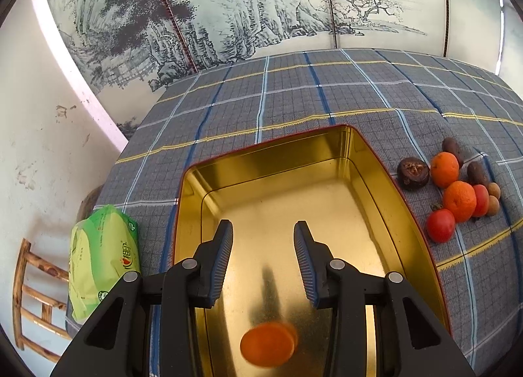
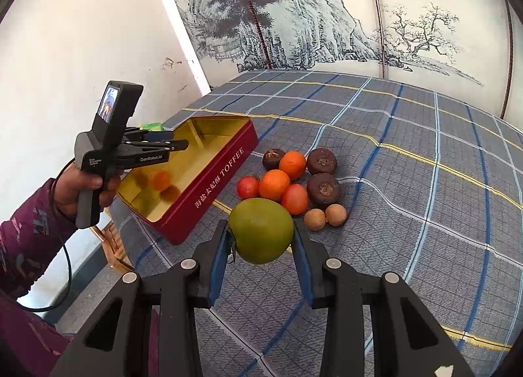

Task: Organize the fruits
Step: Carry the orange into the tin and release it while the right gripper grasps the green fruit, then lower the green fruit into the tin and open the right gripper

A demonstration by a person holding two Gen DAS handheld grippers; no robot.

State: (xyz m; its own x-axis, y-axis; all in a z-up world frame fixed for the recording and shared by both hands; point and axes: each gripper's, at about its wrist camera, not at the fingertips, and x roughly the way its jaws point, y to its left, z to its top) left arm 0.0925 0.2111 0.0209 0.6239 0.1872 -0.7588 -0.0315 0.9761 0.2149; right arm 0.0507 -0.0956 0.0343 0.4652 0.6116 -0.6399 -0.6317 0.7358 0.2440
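A red toffee tin with a gold inside lies open on the checked tablecloth; it also shows in the right wrist view. My left gripper is open above the tin. A blurred orange fruit is below its fingers, inside the tin. My right gripper is shut on a green fruit, held above the cloth beside the tin. A pile of oranges, red tomatoes, dark brown fruits and small tan fruits lies right of the tin.
A green packet of wipes lies on the table's left edge beside the tin. A wooden chair stands below that edge. A painted screen stands behind the table.
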